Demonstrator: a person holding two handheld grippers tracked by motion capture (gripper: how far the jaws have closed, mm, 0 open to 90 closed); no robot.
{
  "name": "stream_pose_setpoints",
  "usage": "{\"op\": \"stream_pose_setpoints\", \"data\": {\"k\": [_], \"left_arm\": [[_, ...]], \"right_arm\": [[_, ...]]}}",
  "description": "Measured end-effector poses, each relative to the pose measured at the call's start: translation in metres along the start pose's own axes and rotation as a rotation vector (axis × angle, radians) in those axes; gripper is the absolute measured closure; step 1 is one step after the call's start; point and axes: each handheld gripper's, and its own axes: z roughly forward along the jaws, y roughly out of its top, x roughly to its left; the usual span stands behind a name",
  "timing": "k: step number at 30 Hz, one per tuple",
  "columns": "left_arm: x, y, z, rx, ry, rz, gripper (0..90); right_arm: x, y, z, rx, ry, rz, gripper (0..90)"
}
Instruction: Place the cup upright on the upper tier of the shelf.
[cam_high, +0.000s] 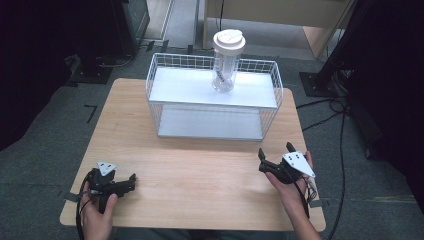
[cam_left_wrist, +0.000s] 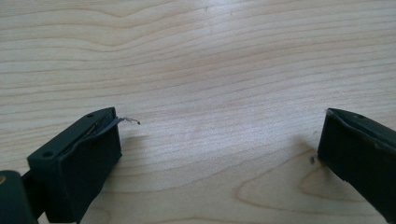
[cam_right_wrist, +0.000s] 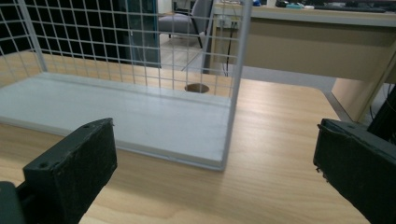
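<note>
Two grippers empty | left gripper (cam_left_wrist: 219, 154) spread wide, apparently above table (cam_left_wrist: 210, 60) | right gripper (cam_right_wrist: 215, 172) spread wide

Both grippers (cam_high: 132, 181) (cam_high: 275, 156) wide open.

High cam overhead, facing fwd/down — gripper cams low, close over shared table (cam_high: 200, 170).

You have a white wire rack (cam_high: 215, 97) at the table's (cam_high: 200, 175) far edge, near the middle. A clear bottle (cam_high: 226, 62) with a white lid (cam_high: 229, 40) stands upright on its top shelf.
</note>
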Motion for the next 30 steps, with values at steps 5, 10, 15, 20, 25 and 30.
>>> {"op": "stream_pose_setpoints", "data": {"k": [5, 10, 15, 20, 25, 30], "left_arm": [[0.0, 0.0, 0.0, -0.001, 0.0, -0.001, 0.0], [0.0, 0.0, 0.0, -0.001, 0.0, -0.001, 0.0], [0.0, 0.0, 0.0, -0.001, 0.0, -0.001, 0.0], [0.0, 0.0, 0.0, -0.001, 0.0, -0.001, 0.0], [0.0, 0.0, 0.0, -0.001, 0.0, -0.001, 0.0], [0.0, 0.0, 0.0, 0.0, 0.0, -0.001, 0.0]], "right_arm": [[-0.012, -0.01, -0.007, 0.026, -0.019, -0.001, 0.0], [-0.023, -0.021, -0.014, 0.063, -0.035, 0.013, 0.0], [-0.03, -0.029, -0.019, 0.093, -0.04, 0.028, 0.0], [-0.035, -0.037, -0.021, 0.13, -0.037, 0.022, 0.0], [-0.038, -0.043, -0.024, 0.16, -0.026, 0.02, 0.0], [-0.044, -0.046, -0.027, 0.178, -0.041, 0.032, 0.0]]}}
